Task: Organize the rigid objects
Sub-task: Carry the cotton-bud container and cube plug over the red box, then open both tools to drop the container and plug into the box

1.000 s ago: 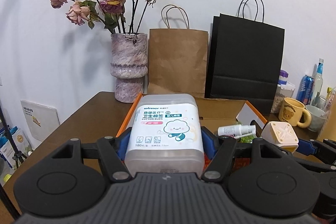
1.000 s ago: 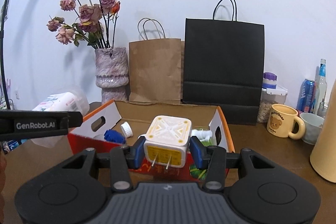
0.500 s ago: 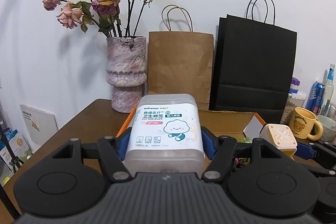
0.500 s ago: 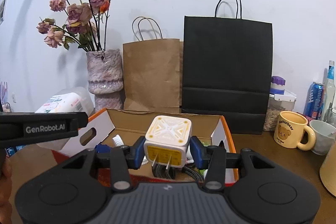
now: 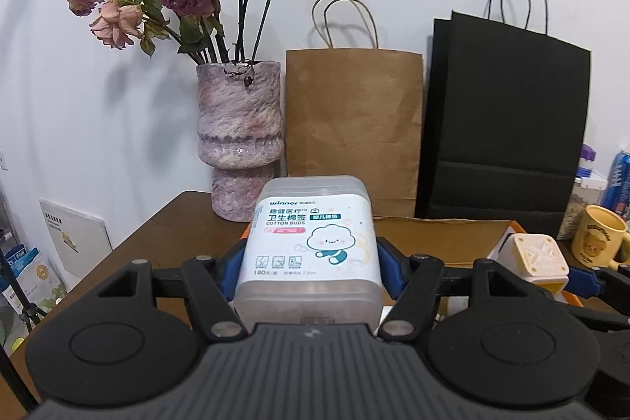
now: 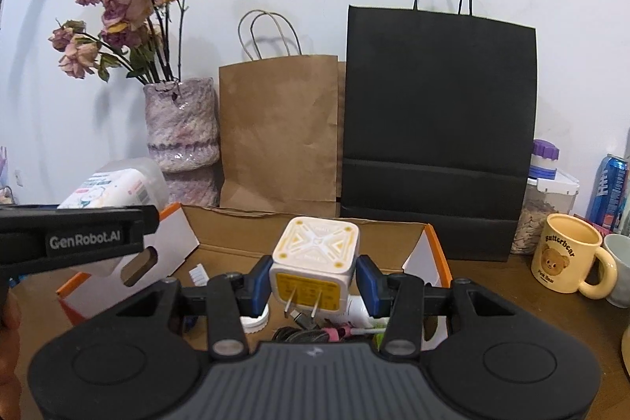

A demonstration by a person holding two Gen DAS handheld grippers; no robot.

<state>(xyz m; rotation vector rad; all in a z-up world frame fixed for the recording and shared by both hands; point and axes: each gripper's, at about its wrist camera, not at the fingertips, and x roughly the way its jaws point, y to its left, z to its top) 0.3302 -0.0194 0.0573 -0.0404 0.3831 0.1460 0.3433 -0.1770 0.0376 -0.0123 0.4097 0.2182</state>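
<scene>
White wall, two paper bags and a vase (image 5: 239, 140) back a brown table (image 5: 157, 235) carrying an open cardboard box (image 6: 311, 229). At frame centre the left gripper (image 5: 309, 268) clamps a cotton-bud tub (image 5: 311, 250); the right gripper (image 6: 314, 280) pinches a plug cube (image 6: 315, 262), prongs facing the camera, over the box. Risks, as I judge them: the smooth tub could slip from its side grip, and the two grippers, close together, could collide. The tub is clear plastic with a white label; the cube is cream and yellow.
</scene>
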